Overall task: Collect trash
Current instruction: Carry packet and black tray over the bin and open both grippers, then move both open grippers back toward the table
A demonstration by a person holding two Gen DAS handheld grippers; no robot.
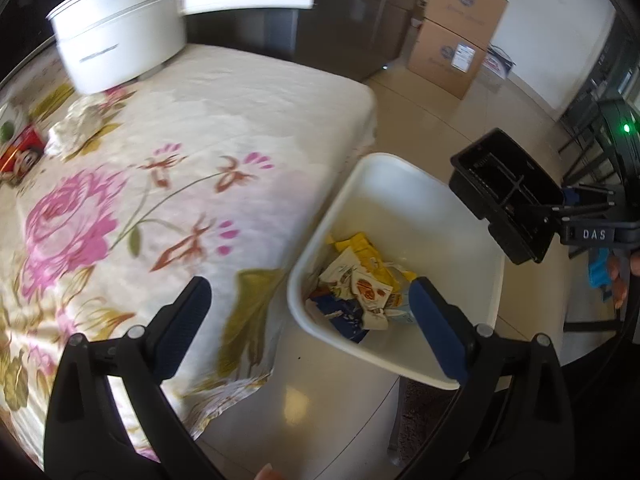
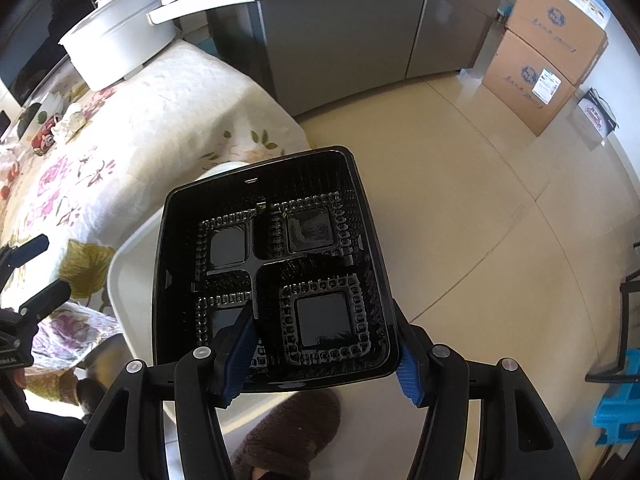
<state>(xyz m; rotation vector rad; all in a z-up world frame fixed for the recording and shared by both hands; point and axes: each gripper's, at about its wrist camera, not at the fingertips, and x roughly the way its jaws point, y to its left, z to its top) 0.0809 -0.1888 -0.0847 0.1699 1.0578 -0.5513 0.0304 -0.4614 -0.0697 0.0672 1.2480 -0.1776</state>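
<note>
A white bin (image 1: 420, 208) stands on the floor against the table's corner, with crumpled yellow, white and blue wrappers (image 1: 360, 280) in its bottom. My left gripper (image 1: 308, 284) hangs open above the bin's near rim and the table edge, nothing between its blue pads. My right gripper (image 2: 320, 320) is shut on the near wall of a black plastic tray (image 2: 280, 240) with several compartments, one finger inside and one outside. The tray (image 1: 504, 196) is tilted in the air over the bin's right side. A crumpled tissue (image 1: 78, 124) lies far left on the flowered tablecloth (image 1: 200, 140).
A white pot (image 1: 116, 40) with a long handle sits at the table's far end, a red packet (image 1: 20, 156) at its left edge. A grey fridge (image 1: 340, 20) and stacked cardboard boxes (image 1: 452, 40) stand behind on the tiled floor. A brown slipper (image 2: 288, 432) is below the tray.
</note>
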